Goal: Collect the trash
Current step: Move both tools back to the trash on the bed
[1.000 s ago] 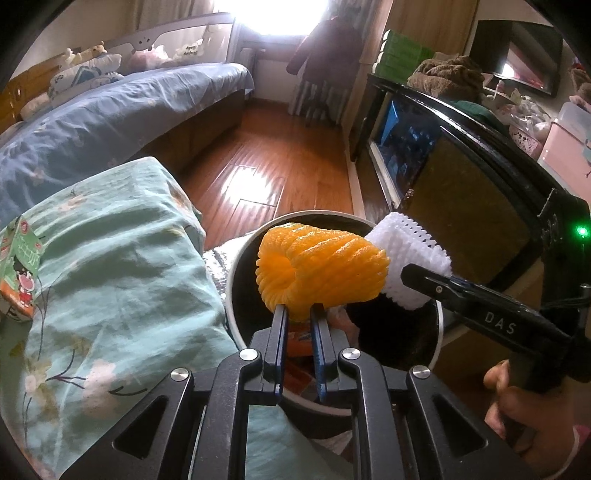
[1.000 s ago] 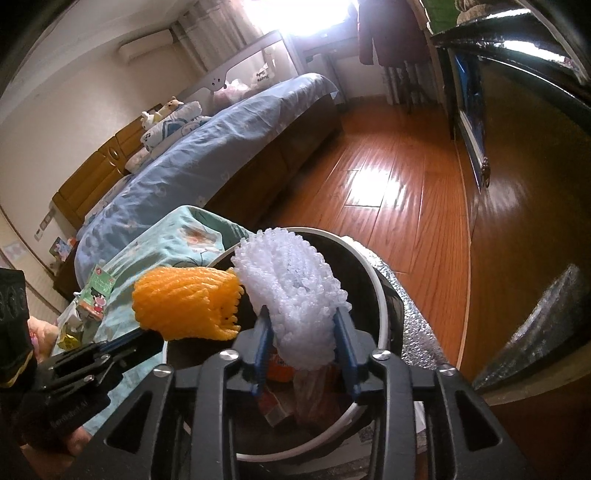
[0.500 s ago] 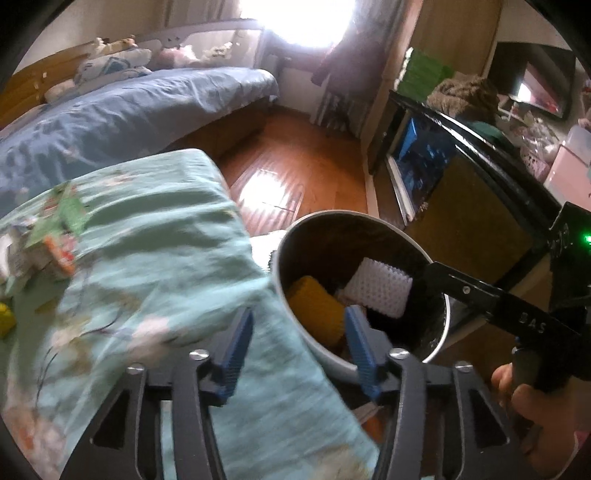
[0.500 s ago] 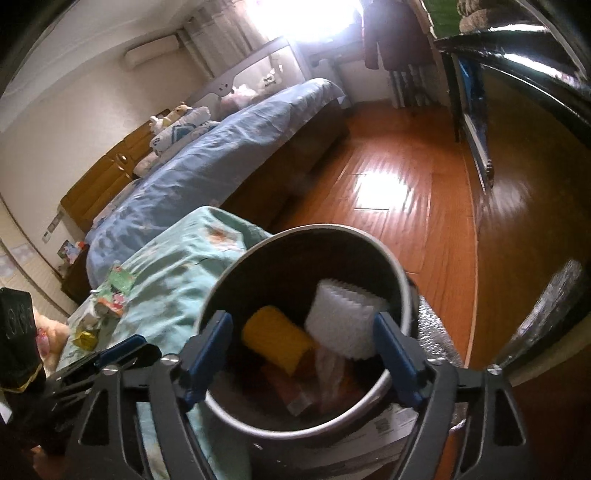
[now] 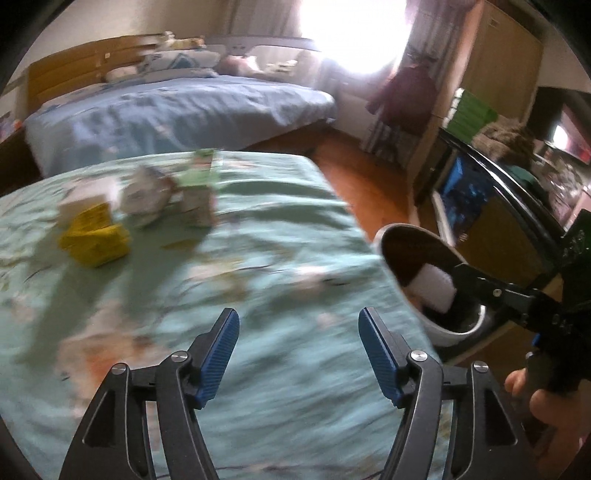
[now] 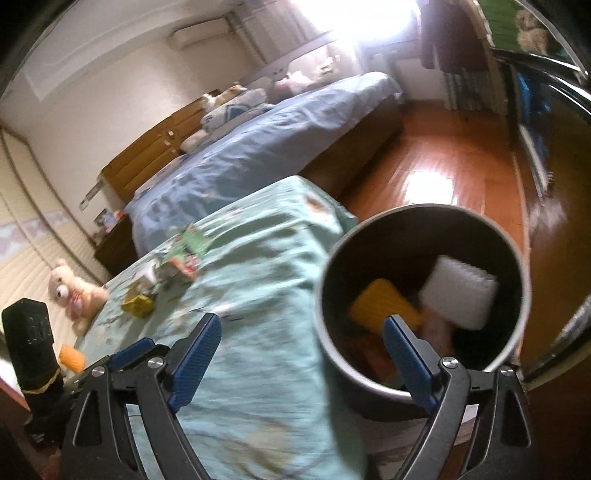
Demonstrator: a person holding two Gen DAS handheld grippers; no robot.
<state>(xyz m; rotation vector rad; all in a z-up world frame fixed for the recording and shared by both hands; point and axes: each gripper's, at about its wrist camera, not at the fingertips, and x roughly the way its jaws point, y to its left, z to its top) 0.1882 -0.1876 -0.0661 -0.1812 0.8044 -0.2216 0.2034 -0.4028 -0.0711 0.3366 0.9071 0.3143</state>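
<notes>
Only right view shows orange net (image 6: pixel 384 308).

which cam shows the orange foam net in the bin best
The right wrist view: it looks down into the trash bin, so the orange foam net shows beside the white foam net. The left wrist view sees the bin side-on; only the white net shows there.

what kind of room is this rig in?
Almost certainly a home bedroom: a bed under a blue quilt with pillows and a wooden headboard, a wall air conditioner, and a beige teddy bear beside the green floral cloth.
</notes>
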